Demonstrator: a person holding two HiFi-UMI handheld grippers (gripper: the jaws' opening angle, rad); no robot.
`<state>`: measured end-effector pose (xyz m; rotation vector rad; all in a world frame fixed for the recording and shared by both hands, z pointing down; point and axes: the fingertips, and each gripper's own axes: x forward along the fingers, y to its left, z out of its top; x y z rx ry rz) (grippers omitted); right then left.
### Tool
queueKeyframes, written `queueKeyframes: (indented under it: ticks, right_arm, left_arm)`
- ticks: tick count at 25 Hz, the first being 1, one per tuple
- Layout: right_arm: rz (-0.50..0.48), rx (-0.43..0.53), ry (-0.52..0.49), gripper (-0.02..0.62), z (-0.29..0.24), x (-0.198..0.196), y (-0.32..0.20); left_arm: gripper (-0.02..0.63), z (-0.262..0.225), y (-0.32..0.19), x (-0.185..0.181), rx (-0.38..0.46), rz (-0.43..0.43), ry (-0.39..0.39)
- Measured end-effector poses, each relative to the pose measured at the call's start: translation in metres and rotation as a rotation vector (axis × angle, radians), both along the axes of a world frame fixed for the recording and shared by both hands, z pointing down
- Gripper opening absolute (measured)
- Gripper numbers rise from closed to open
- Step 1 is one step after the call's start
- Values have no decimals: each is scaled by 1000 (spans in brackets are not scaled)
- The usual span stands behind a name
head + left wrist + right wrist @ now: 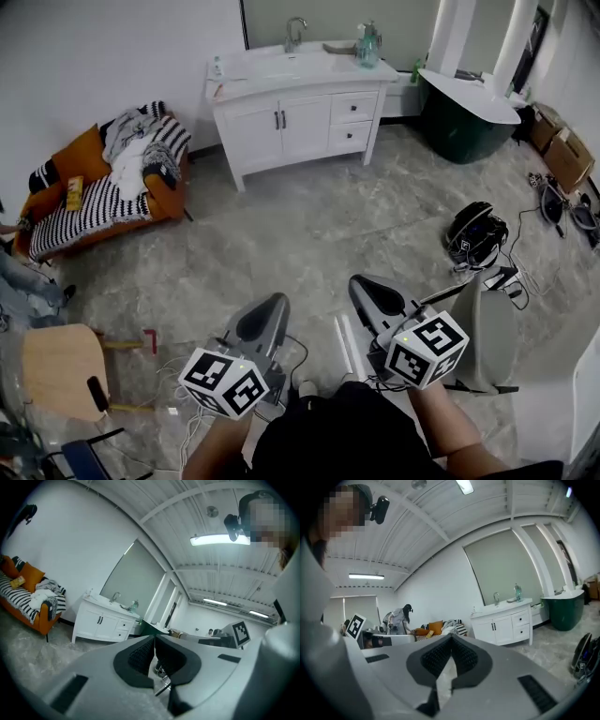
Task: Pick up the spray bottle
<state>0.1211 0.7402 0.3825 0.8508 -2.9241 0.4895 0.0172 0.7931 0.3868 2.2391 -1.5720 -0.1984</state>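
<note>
The spray bottle (367,45) is a pale teal bottle that stands upright on the right end of the white vanity (300,108), beside the faucet, at the far side of the room. It shows small in the left gripper view (134,604) and the right gripper view (517,592). Both grippers are held low and near me, far from the vanity, over the stone floor. My left gripper (277,304) (154,638) has its pads together with nothing between them. My right gripper (362,283) (451,637) is likewise shut and empty.
An orange sofa (103,178) with striped blankets and clothes stands at the left. A dark green tub (469,112) sits right of the vanity. A black bag (476,234), cables and cardboard boxes (562,150) lie at the right; a wooden chair (61,370) stands at lower left.
</note>
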Motion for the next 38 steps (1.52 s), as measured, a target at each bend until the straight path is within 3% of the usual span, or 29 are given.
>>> queueKeyframes:
  ticks: [10,16,27,38]
  right_arm:
    - [31,8,56,6,10,-8,-35]
    - [4,28,70,6,16,-15,-100]
    - [-51,13,75,6,23,-5,-237]
    - [-64,-16,51,6,32,3,-309]
  left_arm:
    - [11,13,-36,-19,-13,13,17]
    - [11,20,-101,-26,-9,-35,42]
    - [11,12,-246,-1,9,-61,49]
    - [11,17,-315,14,-14,-53,27]
